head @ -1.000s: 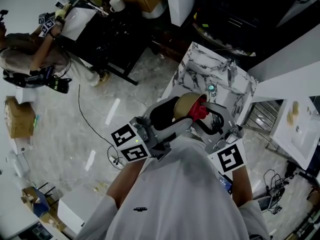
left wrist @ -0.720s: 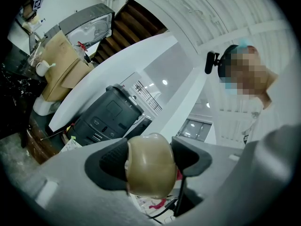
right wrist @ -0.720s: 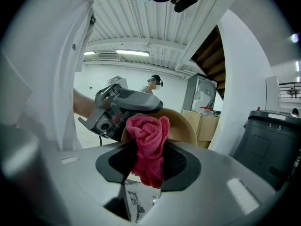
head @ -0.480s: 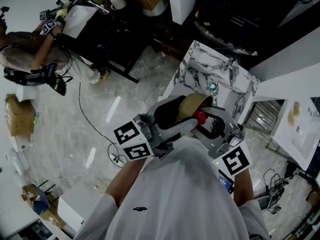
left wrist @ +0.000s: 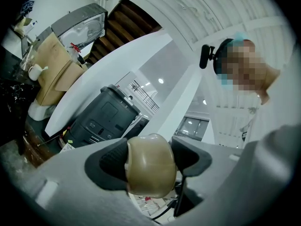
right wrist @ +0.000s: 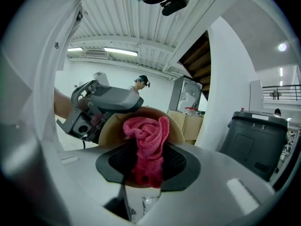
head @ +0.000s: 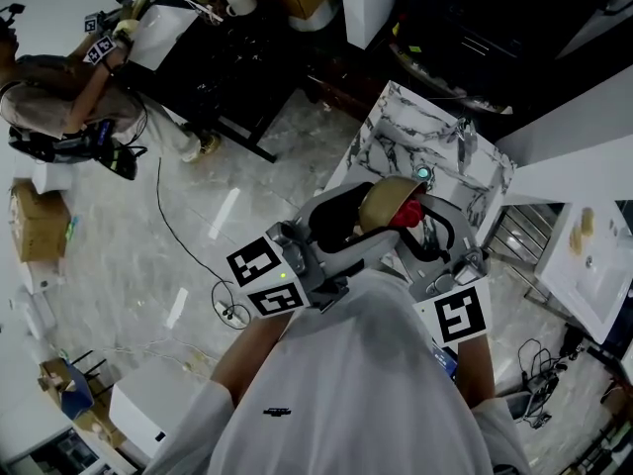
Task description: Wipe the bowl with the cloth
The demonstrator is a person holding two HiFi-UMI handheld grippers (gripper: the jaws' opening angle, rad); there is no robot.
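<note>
A tan bowl is held up in the air before the person's chest, above a marble counter. My left gripper is shut on its rim; in the left gripper view the bowl fills the space between the dark pads. My right gripper is shut on a bunched red cloth that presses against the bowl. In the right gripper view the cloth lies against the bowl's inner wall, with my left gripper behind it at the left.
Below lies a marble counter with a faucet. A white sink is at the right. Another person stands by a dark table at upper left. Cables cross the marble floor. A grey bin stands at the right.
The bowl and both grippers have shifted slightly up and to the right in the head view. The red cloth has moved across the bowl and now sits at its right edge.
</note>
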